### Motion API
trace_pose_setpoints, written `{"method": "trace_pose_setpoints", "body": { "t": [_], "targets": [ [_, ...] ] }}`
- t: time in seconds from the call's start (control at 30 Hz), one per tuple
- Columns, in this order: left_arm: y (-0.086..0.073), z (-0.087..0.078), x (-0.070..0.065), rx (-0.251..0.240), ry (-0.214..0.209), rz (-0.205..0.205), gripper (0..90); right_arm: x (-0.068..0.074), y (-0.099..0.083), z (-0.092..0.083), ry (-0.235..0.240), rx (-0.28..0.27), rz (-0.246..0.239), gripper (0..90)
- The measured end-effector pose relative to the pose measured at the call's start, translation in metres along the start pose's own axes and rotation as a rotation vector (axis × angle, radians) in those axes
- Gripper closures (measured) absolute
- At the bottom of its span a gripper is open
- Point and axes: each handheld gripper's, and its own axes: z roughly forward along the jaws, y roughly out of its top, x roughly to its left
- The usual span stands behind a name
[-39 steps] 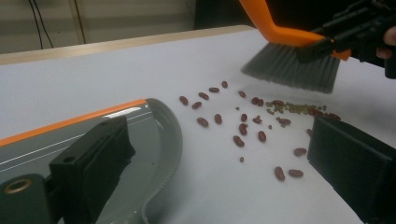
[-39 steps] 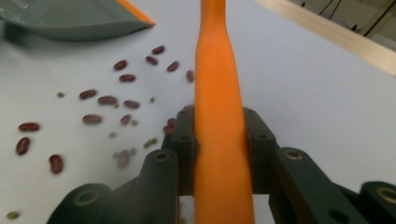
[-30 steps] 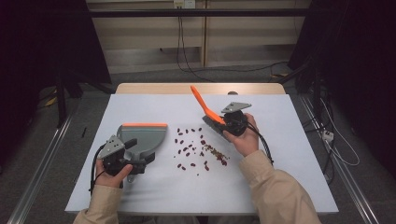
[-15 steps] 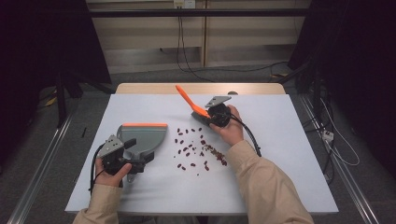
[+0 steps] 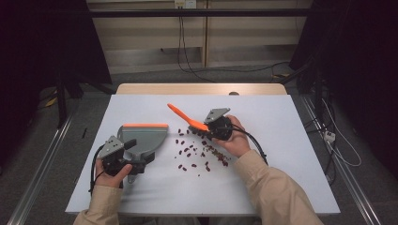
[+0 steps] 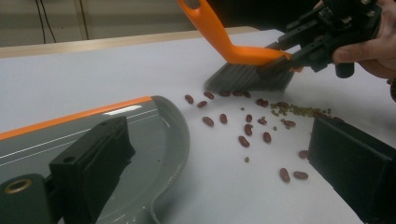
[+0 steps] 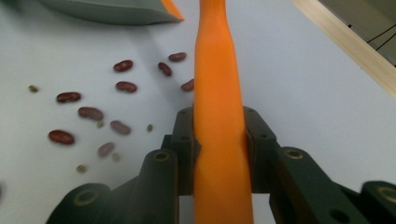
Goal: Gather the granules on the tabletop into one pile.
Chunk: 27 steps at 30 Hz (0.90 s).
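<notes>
Brush (image 5: 187, 120) bristles sit just beyond scattered beans (image 5: 202, 152).

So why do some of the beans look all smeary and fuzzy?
In the right gripper view, the beans low at the left smear because that camera rides a moving hand, while the orange brush handle in the tongs stays sharp. In the left gripper view, the brush bristles look blurred. The high view is steady but too far off for detail.

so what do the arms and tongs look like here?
Both sleeves are beige with cuffed wrists. Each set of tongs, left and right, is a black body with two blocky black jaws showing round bolt holes, a grey three-cornered plate on top and a black cable trailing back along the arm.
</notes>
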Motion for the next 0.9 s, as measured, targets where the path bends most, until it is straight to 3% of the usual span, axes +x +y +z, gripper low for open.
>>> {"method": "trace_pose_setpoints", "body": {
  "t": [0.33,0.6,0.7,0.8,0.9],
  "targets": [
    [0.000,0.001,0.000,0.003,0.003,0.000,5.9,0.018,-0.006,-0.016,0.063,0.009,-0.040,70.8],
    [0.000,0.000,-0.001,0.004,0.002,0.006,6.0,0.025,-0.009,-0.025,0.086,-0.001,-0.036,70.9],
    [0.000,0.000,-0.001,0.004,0.005,0.005,5.9,0.023,-0.008,-0.027,0.068,-0.024,-0.029,71.0],
    [0.000,0.001,-0.001,0.003,0.005,0.001,5.9,0.011,-0.003,-0.028,0.063,-0.086,0.024,71.0],
    [0.000,0.002,0.000,0.004,0.006,0.003,6.0,-0.001,0.004,-0.020,0.035,-0.104,0.049,71.0]
  ]
}}
